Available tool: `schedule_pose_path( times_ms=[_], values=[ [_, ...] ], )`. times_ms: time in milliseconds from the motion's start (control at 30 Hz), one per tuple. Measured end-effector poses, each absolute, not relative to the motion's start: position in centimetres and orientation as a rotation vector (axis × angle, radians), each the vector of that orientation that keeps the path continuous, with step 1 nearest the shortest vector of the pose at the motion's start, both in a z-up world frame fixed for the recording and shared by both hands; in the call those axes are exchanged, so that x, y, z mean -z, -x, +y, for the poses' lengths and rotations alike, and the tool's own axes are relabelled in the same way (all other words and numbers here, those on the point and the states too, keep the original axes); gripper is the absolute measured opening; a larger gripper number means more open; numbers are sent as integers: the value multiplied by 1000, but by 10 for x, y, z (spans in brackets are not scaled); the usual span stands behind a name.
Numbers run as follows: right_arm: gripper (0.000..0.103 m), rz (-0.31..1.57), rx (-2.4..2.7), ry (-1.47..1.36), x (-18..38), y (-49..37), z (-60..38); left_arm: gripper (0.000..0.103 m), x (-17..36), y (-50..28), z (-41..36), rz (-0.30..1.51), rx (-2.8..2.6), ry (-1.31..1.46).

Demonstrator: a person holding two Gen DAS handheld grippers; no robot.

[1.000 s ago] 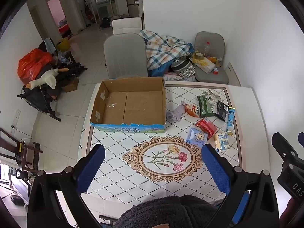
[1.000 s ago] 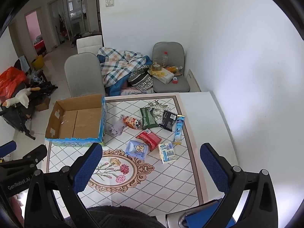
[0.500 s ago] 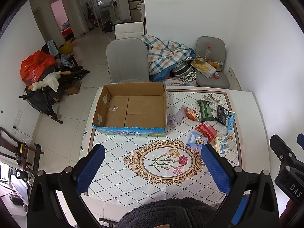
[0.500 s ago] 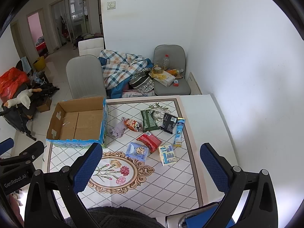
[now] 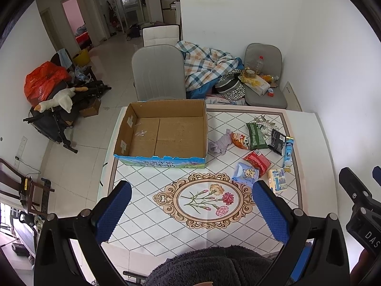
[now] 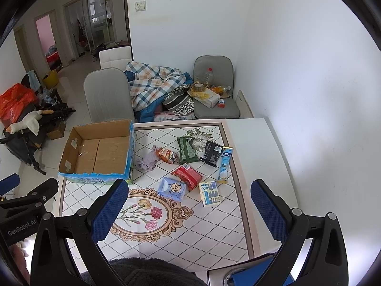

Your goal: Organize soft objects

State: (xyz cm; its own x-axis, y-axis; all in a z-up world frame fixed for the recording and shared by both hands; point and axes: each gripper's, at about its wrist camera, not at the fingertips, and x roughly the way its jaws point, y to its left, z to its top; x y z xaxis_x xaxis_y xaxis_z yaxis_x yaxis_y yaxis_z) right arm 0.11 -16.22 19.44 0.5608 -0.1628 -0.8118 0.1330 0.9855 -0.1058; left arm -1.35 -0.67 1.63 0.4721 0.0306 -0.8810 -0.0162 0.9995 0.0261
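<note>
On the table (image 6: 250, 143), soft packs (image 6: 188, 175) lay beside the cardboard box (image 5: 164, 131) w/ none inside — nothing done yet. I held left gripper (image 5: 190, 212) & right gripper (image 6: 190, 209) spread wide, both holding nothing.

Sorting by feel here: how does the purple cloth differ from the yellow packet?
The purple cloth is crumpled and shapeless, while the yellow packet is a flat, printed rectangle. The cloth lies close beside the cardboard box; the packet lies farther off, nearer the grippers. Both rest on the table, untouched.
</note>
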Motion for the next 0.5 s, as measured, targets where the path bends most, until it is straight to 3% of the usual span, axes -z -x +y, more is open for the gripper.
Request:
schedule_pose_path(
  times_ms=[500],
  values=[
    [103, 953, 159, 37, -195, 0, -159, 103, -14, 15, -3, 1083, -27, -14]
  ],
)
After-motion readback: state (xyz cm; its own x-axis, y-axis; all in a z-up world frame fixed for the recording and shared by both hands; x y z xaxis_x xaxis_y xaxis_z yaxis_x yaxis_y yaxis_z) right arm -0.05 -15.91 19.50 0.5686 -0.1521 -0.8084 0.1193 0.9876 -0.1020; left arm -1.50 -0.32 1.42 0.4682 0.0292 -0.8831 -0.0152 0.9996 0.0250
